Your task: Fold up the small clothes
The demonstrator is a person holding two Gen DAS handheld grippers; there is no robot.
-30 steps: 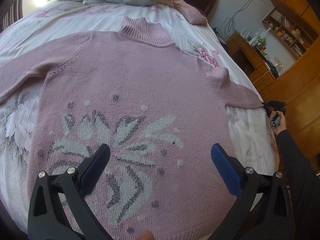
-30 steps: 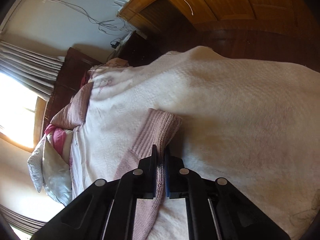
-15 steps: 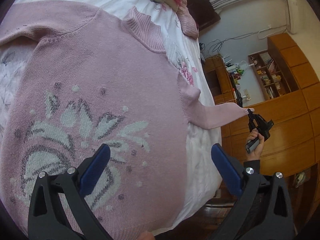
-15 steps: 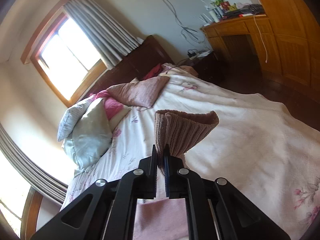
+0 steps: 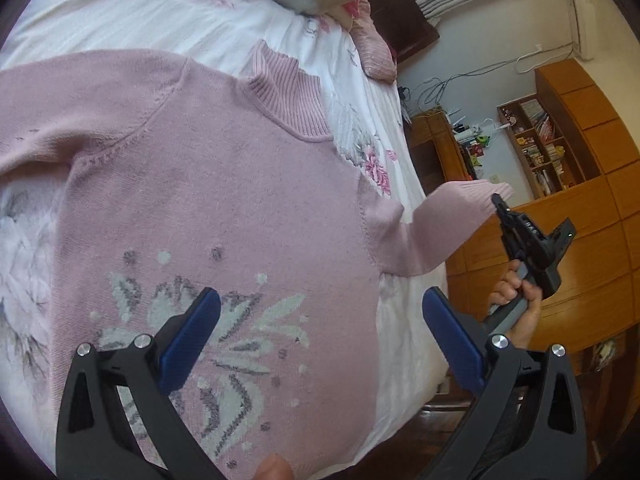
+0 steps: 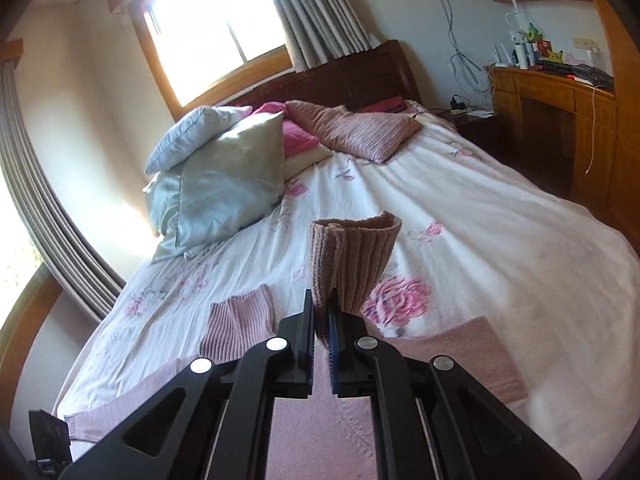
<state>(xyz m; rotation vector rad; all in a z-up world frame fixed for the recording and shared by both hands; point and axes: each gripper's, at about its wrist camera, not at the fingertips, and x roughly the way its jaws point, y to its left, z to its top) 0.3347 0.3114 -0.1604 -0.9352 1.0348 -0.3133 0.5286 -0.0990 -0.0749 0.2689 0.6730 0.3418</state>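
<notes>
Pink sweater (image 5: 224, 216) spread face-up on bed (image 5: 120, 12). Right cuff (image 6: 352, 260) pinched in right gripper (image 6: 320, 316), lifted clear. Left gripper (image 5: 316, 320) held wide open, empty, over hem. Sleeve best carried flat across chest (slack kept out), cuff released only once laid.

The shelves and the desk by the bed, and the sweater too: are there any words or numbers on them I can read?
No text can be read anywhere.
Bookshelf: book spines too small and blurred to read.
Desk: bottles and boxes on top, labels too small to read.
Sweater: a knitted flower pattern only, no letters.
Right gripper, shut on the sweater's sleeve cuff: no readable marking.
Left gripper, open: no marking.
</notes>
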